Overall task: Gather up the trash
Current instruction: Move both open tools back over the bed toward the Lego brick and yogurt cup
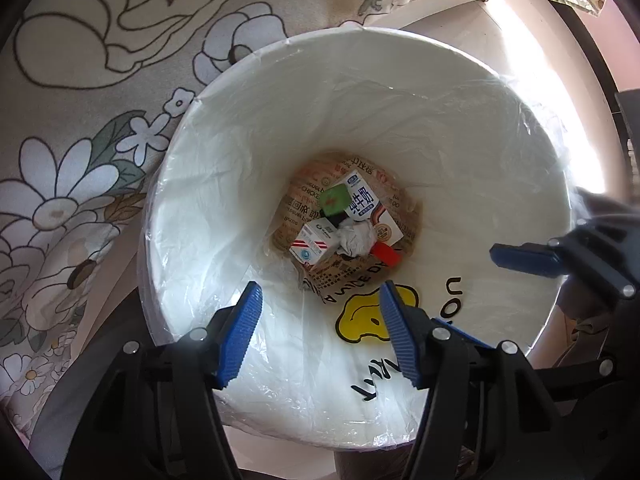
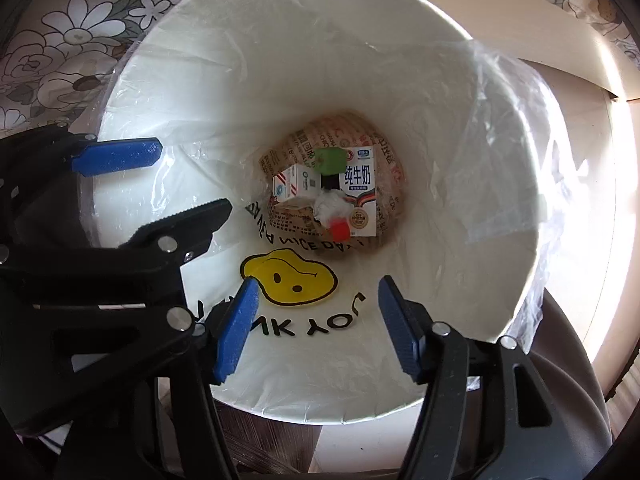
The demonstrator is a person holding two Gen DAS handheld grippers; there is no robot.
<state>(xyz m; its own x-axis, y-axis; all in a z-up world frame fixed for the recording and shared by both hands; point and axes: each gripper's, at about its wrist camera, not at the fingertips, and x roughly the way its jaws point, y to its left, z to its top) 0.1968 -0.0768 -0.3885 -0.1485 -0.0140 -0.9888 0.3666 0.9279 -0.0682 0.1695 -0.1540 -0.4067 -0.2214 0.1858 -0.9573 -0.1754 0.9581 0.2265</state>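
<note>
Both your grippers are hanging right over the mouth of the white bin (image 1: pixel 400 92), pointing pretty much straight down into it. The left gripper (image 1: pixel 318 332) has its blue pads spread apart with nothing between them, and the right gripper (image 2: pixel 316 328) is the same deal: jaws parted, empty, just liner plastic showing through the gap.

The trash itself is all sitting way down at the bottom, directly below the fingertips rather than off to any side. There's a big milk carton (image 2: pixel 362 196), a smaller carton (image 2: pixel 294 188) next to it, a green block (image 2: pixel 330 160), a crumpled white wad (image 2: pixel 330 206) and a little red block (image 2: pixel 340 230), all piled on a brown printed paper bag (image 2: pixel 384 152). So collection looks basically done from here, at least for what you can see in these two views.

The thing your next move hangs on, I'd say, is the clear bag liner (image 1: pixel 224 184) with the yellow smiley (image 2: pixel 288 278) on it. Its folded-over edge wraps the rim, and the near rim sits just behind each set of fingers. The left one is closer to the rim's left side, the right one to the side where the plastic flaps loose (image 2: pixel 512 92). If you're lifting the bag out, each hand takes its own side. Can't tell if any trash is left outside the bin.
</note>
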